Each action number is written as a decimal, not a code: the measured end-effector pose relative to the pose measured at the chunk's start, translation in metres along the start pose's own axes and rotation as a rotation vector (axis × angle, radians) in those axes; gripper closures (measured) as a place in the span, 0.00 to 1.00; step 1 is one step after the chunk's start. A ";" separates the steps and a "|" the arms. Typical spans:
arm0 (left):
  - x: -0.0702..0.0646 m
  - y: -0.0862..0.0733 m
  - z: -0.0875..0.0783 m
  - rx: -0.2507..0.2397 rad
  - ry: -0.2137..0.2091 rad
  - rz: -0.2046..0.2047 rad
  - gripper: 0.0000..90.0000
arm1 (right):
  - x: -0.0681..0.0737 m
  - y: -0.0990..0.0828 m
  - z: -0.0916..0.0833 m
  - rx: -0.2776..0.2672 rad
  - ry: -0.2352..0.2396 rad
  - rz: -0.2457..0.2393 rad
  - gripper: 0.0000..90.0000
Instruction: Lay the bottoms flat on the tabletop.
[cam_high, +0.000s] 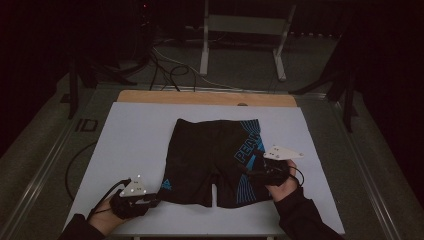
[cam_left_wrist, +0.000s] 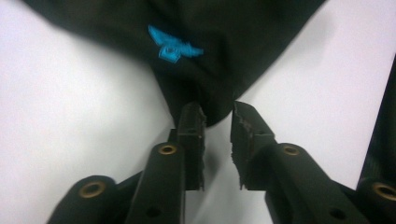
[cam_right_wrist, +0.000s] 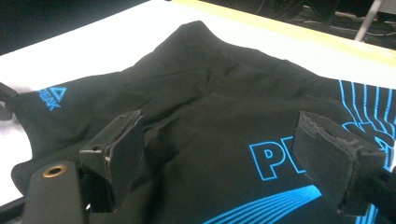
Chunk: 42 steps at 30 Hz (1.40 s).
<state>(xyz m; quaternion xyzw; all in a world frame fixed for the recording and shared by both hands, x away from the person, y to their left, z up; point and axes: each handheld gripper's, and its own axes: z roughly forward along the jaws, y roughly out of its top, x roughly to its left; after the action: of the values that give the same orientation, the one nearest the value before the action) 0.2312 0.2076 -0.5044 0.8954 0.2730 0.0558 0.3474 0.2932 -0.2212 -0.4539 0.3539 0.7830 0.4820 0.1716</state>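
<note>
Shorts (cam_left_wrist: 205, 51) corner partly hidden between hand-held gripper (cam_left_wrist: 218, 122) jaws.

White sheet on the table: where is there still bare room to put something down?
On the white sheet, bare strips lie left of the black shorts, between their waistband and the wooden edge, and along the far right. The near edge is crowded: the left gripper at one leg hem, the right gripper over the other leg.

Black shorts (cam_high: 212, 160) with blue stripes and lettering lie flat, waistband away, legs toward the person, on the white table.
</note>
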 end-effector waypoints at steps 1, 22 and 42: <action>-0.001 -0.002 -0.001 -0.007 -0.009 0.008 0.75 | 0.000 0.000 0.000 0.001 -0.002 0.000 0.19; -0.047 0.043 0.019 -0.166 -0.046 0.091 0.41 | -0.023 -0.019 -0.020 -0.021 -0.091 0.056 0.19; -0.067 0.080 0.063 -0.147 -0.025 0.237 0.97 | -0.028 -0.020 -0.021 -0.025 -0.091 0.072 0.20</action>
<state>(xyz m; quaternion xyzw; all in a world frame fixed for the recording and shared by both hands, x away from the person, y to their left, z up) 0.2290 0.0859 -0.4941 0.8942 0.1561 0.1049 0.4063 0.2919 -0.2599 -0.4639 0.4012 0.7552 0.4808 0.1940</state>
